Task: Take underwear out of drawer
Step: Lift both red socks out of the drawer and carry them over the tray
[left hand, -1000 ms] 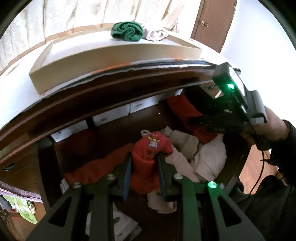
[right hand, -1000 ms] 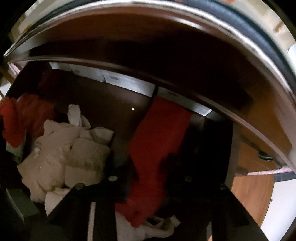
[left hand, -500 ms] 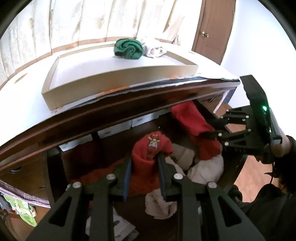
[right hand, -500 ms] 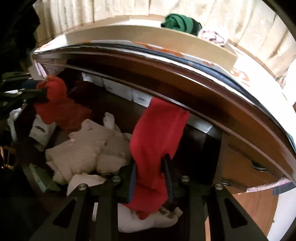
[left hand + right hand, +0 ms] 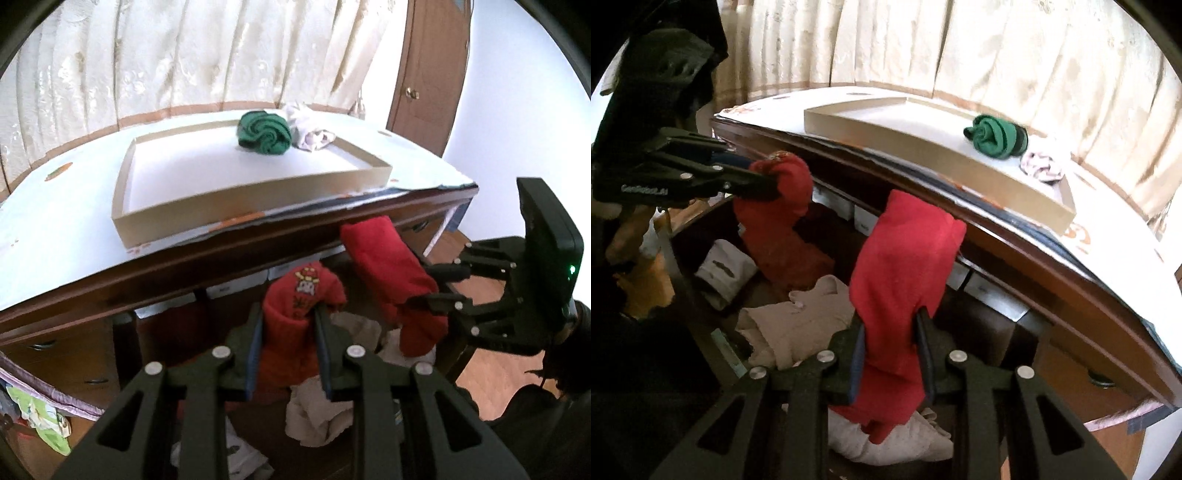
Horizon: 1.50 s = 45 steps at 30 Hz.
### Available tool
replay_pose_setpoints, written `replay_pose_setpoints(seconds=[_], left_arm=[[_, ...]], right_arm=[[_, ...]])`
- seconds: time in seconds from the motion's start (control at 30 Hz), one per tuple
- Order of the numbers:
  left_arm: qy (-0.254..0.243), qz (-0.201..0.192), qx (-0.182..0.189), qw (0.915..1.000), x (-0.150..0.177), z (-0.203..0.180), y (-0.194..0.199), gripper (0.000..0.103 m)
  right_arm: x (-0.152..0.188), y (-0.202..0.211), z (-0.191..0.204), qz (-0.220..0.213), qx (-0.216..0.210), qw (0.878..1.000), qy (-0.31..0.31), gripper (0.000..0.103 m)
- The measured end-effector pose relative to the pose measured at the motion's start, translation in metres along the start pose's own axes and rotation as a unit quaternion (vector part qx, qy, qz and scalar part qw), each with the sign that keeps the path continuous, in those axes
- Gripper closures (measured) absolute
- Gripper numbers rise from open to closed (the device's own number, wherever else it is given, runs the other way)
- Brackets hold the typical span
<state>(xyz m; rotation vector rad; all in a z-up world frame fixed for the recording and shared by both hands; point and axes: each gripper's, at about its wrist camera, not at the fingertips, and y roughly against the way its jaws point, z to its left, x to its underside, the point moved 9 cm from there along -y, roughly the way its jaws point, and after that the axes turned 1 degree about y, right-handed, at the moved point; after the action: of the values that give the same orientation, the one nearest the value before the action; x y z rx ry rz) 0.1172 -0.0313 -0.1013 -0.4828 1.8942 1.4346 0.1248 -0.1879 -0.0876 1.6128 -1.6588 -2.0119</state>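
Red cloth underwear pieces clamped in left gripper [image 5: 288, 354] and right gripper [image 5: 890, 354], both lifted above dark wooden drawer [image 5: 701, 236]; beige garments [image 5: 798, 321] remain inside, cardboard tray [image 5: 251, 210] drop-off pending.

Your curtains [image 5: 184, 66] glow with backlight across the top of both frames; the drawer [image 5: 713, 295] below sits dim, edges bend fisheye-round, corners black.

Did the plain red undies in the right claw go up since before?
Yes. The plain red underwear has risen out of the drawer toward the dresser's edge, clamped in the right gripper.
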Motion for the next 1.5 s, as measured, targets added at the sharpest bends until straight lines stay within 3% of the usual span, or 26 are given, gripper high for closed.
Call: replay_pose_setpoints(seconds=[0.3, 0.73, 1.5], left_arm=[[0.017, -0.028, -0.009, 0.9994, -0.010, 0.006, 0.009, 0.079], [0.037, -0.074, -0.026, 0.9962, -0.035, 0.021, 0.025, 0.079], [0.028, -0.113, -0.071, 0.9907, -0.113, 0.056, 0.018, 0.079]], right_arm=[[-0.017, 0.023, 0.009, -0.068, -0.003, 0.998, 0.003, 0.076], [-0.048, 0.045, 0.010, -0.134, 0.000, 0.991, -0.005, 0.076], [-0.109, 0.026, -0.016, -0.154, 0.009, 0.988, -0.003, 0.076]])
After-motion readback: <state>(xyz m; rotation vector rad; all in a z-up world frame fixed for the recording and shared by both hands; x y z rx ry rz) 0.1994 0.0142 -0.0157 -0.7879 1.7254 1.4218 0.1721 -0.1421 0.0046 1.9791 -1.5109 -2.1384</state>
